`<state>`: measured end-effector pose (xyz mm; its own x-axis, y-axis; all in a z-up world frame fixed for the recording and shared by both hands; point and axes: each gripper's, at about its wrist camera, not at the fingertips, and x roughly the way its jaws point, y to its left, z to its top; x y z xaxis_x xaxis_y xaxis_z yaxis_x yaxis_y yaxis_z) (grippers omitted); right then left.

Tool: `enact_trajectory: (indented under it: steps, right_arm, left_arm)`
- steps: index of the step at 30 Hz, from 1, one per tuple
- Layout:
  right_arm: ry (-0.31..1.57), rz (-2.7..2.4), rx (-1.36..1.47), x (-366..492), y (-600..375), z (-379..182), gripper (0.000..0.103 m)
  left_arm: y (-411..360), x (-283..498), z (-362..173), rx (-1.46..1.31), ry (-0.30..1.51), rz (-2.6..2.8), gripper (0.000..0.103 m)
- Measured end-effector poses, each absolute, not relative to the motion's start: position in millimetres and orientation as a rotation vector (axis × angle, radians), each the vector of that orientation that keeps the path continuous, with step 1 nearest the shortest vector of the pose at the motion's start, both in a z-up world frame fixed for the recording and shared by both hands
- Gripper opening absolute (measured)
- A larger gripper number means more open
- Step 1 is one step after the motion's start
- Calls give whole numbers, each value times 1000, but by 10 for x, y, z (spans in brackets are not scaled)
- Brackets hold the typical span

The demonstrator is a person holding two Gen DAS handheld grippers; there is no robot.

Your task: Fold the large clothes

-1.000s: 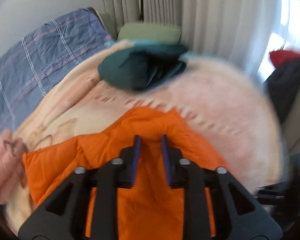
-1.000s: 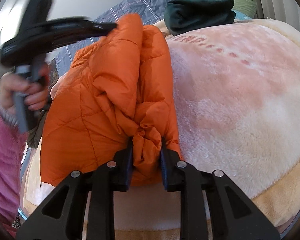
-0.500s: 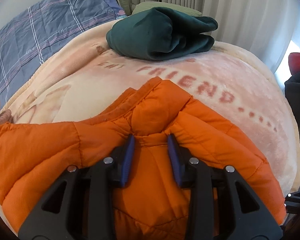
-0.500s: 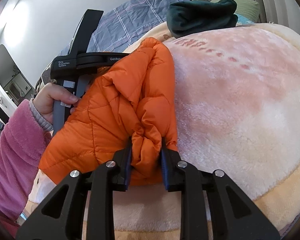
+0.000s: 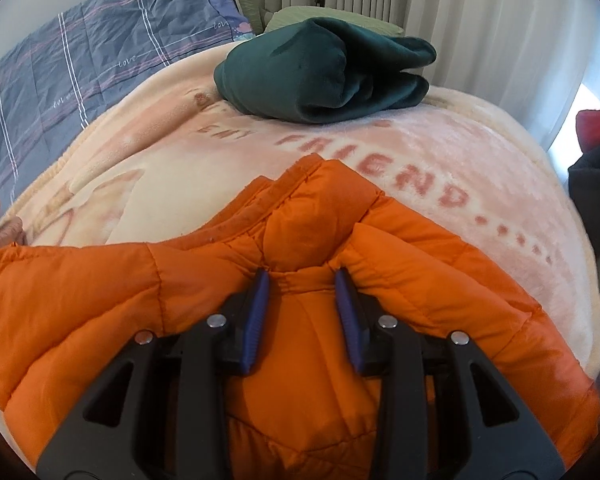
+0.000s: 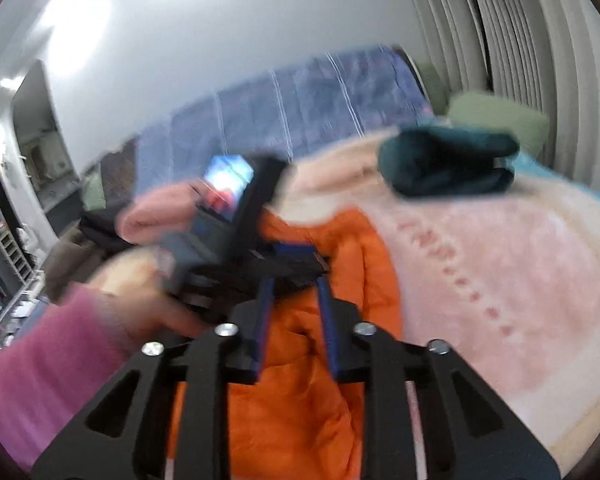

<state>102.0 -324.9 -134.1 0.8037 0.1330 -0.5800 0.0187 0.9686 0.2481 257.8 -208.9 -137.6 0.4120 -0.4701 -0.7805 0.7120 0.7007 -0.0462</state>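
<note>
Surface: a bed (image 5: pixel 112 208) covered by a peach-pink plush blanket (image 5: pixel 460 148) printed with reddish letters reading "FRIEND" and a row of dots. Upper left of the left wrist view: a blue-grey plaid quilt (image 5: pixel 80 60) running up to a pale wall; top centre: one green pillow (image 5: pixel 340 16); top right: pleated curtains (image 5: pixel 480 20) with daylight at the far right edge. Count: one orange puffer jacket (image 5: pixel 100 288), one folded dark green garment (image 5: pixel 320 76), two grippers. The jacket lies on the blanket across the lower half of the left wrist view, its collar pointing toward the green garment, which sits well apart from it near the pillow. Left gripper (image 5: pixel 302 284): fingers set apart, pressed down onto the jacket with a bulge of fabric between them, pads not pinching it. Right gripper (image 6: pixel 294 292): fingers apart above the jacket (image 6: pixel 312 380), holding nothing. Left wrist view only: the blanket lettering in focus, and dark and red items at the right edge. Right wrist view only (motion-blurred): the person's left hand (image 6: pixel 140 292) in a pink sleeve at mid left, holding the other gripper's handle and its lit screen over the jacket; a doorway and shelves at far left; the green garment (image 6: pixel 448 160) at upper right.
</note>
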Motion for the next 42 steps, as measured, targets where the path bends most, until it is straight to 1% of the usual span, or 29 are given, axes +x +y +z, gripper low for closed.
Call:
enact_trajectory:
  steps: [1, 3, 5, 8, 11, 12, 16, 18, 21, 24, 27, 30, 34, 37, 38, 41, 42]
  right_arm:
    - [689, 54, 272, 1144, -3293, -1643, 12]
    - [711, 71, 337, 1186, -3373, -1840, 11]
    - [742, 82, 386, 1230, -3452, -1844, 11]
    - [760, 89, 373, 1280, -3422, -1876, 11]
    - [757, 86, 363, 1293, -3416, -1886, 11]
    - [757, 84, 363, 1295, -3415, -1894, 11]
    - [759, 92, 378, 1364, -3460, -1878, 11]
    - [757, 93, 380, 1374, -3469, -1886, 11]
    - [754, 95, 375, 1304, -3446, -1874, 11]
    - [756, 103, 371, 1315, -3433, -1886, 11]
    - [762, 118, 403, 1342, -3488, -1914, 11]
    - [766, 137, 430, 1347, -3516, -1932, 11]
    - [764, 120, 395, 1333, -3454, -1898, 11]
    - [761, 115, 385, 1319, -3441, -1886, 11]
    - [760, 114, 384, 1313, -3442, -1887, 11]
    - [757, 114, 379, 1317, -3429, -1888, 11]
    - [758, 113, 376, 1323, -3423, -1885, 11]
  left_arm:
    - [-2064, 2597, -1371, 292, 871, -768, 35]
    - [-2027, 2646, -1370, 258, 883, -782, 36]
    - [-2028, 2672, -1381, 244, 889, -790, 36]
    - [-1995, 2693, -1357, 226, 894, -798, 36]
    - [-1857, 2658, -1183, 229, 852, -790, 36]
    - [-1793, 2642, -1118, 242, 829, -769, 31]
    - [-1314, 2651, -739, 273, 714, -661, 31]
    - [-1066, 2730, -654, 271, 706, -588, 31]
    - [-816, 2897, -815, 281, 772, -510, 31]
    - [-817, 2946, -1210, 316, 816, -502, 31]
    - [-807, 2996, -1429, 229, 830, -512, 31]
    - [-745, 3019, -1486, 192, 834, -541, 31]
    - [-706, 2984, -1489, 191, 832, -535, 31]
    - [-773, 2933, -1347, 246, 836, -504, 31]
    - [-812, 2937, -1275, 255, 840, -500, 27]
    - [-906, 2882, -909, 184, 832, -582, 26]
    - [-998, 2809, -689, 139, 792, -673, 29]
